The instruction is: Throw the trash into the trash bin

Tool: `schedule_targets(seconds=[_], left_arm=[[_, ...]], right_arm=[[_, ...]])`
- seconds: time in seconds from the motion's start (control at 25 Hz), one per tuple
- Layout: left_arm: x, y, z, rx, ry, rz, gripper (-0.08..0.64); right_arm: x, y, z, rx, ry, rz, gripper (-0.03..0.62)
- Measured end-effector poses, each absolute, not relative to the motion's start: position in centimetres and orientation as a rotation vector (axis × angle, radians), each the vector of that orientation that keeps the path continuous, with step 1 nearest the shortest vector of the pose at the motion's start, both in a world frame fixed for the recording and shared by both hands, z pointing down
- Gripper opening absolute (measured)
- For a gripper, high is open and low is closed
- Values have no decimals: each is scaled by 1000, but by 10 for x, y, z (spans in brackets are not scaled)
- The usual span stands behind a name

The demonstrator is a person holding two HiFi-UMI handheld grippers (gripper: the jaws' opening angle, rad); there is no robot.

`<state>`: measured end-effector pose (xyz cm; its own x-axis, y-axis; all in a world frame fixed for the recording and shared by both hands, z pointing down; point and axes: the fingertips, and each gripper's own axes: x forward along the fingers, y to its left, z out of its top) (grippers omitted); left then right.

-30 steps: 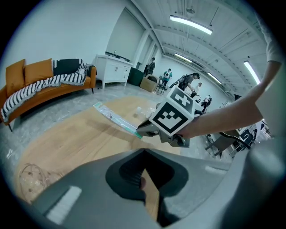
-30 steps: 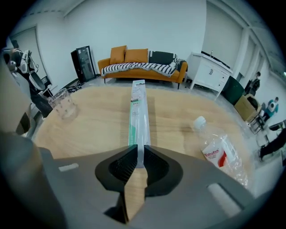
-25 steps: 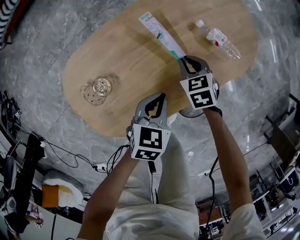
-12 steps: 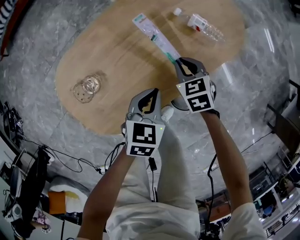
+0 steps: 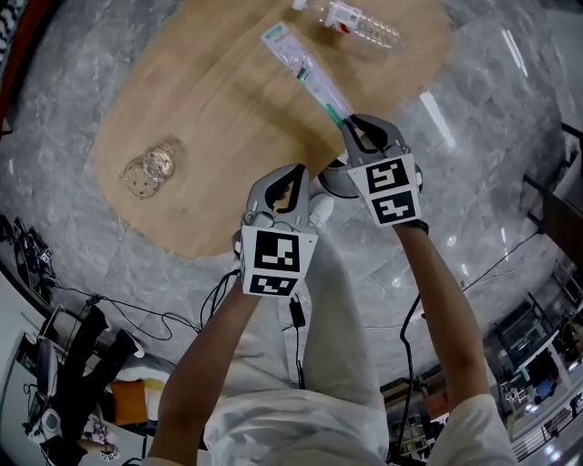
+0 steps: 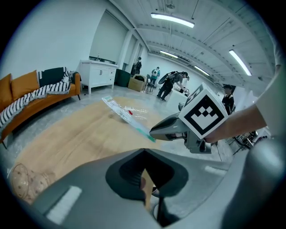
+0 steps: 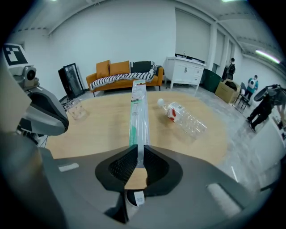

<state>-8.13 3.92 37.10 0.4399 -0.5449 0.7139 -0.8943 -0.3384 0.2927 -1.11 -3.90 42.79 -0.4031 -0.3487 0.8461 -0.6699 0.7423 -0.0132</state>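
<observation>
A long clear wrapper with a green strip [image 5: 305, 73] lies across the oval wooden table [image 5: 209, 118]. My right gripper [image 5: 363, 136] is shut on its near end at the table's near edge. In the right gripper view the wrapper [image 7: 137, 112] runs straight out from the shut jaws of my right gripper [image 7: 137, 150]. A clear plastic bottle [image 5: 351, 20] lies at the far side, and it shows as the bottle [image 7: 183, 117] right of the wrapper. A crumpled clear cup [image 5: 150, 168] sits at the left. My left gripper [image 5: 290, 187] is shut on nothing over the near edge. No bin shows.
Grey marble floor surrounds the table, with cables [image 5: 173, 309] at the lower left. The person's legs [image 5: 310, 300] stand close to the table's near edge. An orange sofa [image 7: 123, 74], a white cabinet [image 7: 187, 69] and several people [image 6: 172, 82] are farther back.
My right gripper has kept its hold and drawn the wrapper's near end toward the table's near edge. The head view has shifted, so the bottle now sits at the top of the frame.
</observation>
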Motion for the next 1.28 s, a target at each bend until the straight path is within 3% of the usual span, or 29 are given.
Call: schedule_targets(seconds=[0.64,1.28], left_arm=[[7,69,372,2119,-1087,745,0],[63,105,411,2139,-986,825,0]], right_arm=[[102,24,408,957,-1997,531,67],[184,95,453,1086,-1876,726,67]])
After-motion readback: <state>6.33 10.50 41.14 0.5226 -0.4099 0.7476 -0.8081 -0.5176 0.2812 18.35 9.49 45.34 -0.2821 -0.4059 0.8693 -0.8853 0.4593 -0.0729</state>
